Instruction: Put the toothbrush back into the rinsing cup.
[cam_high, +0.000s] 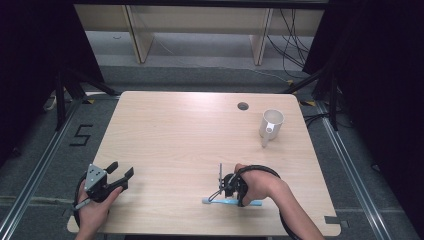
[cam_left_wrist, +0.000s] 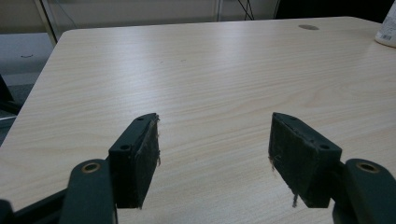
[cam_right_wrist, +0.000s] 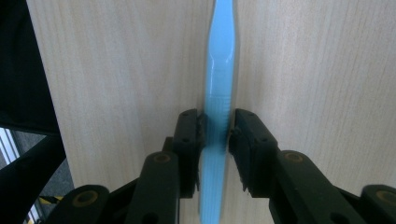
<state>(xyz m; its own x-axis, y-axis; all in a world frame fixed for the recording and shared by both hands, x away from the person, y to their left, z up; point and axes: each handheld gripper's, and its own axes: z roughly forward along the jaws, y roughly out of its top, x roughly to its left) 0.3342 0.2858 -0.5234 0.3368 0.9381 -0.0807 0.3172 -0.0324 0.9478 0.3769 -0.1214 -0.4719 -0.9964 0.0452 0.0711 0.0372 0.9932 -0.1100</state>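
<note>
Two grippers show in the high view: our left gripper (cam_high: 120, 174) waits near the table's (cam_high: 175, 135) near-left corner, and our right gripper (cam_high: 223, 187) sits on the blue toothbrush (cam_high: 252, 203) by the near edge, the white cup (cam_high: 272, 122) far right. The left gripper view has its jaws spread wide over bare wood. In the right gripper view the jaws are clamped on the toothbrush handle (cam_right_wrist: 217, 121), so we judge the grasp made; next we lift it level, probably toward the cup.

The cup (cam_high: 271, 123) stands on the table (cam_high: 175, 135), near the far right corner. The toothbrush (cam_high: 231, 202) lies well in front of the cup, near the front edge — the right gripper (cam_high: 223, 191) is on it. The left gripper (cam_high: 121, 176) is far left of the cup, over the front left corner.
</note>
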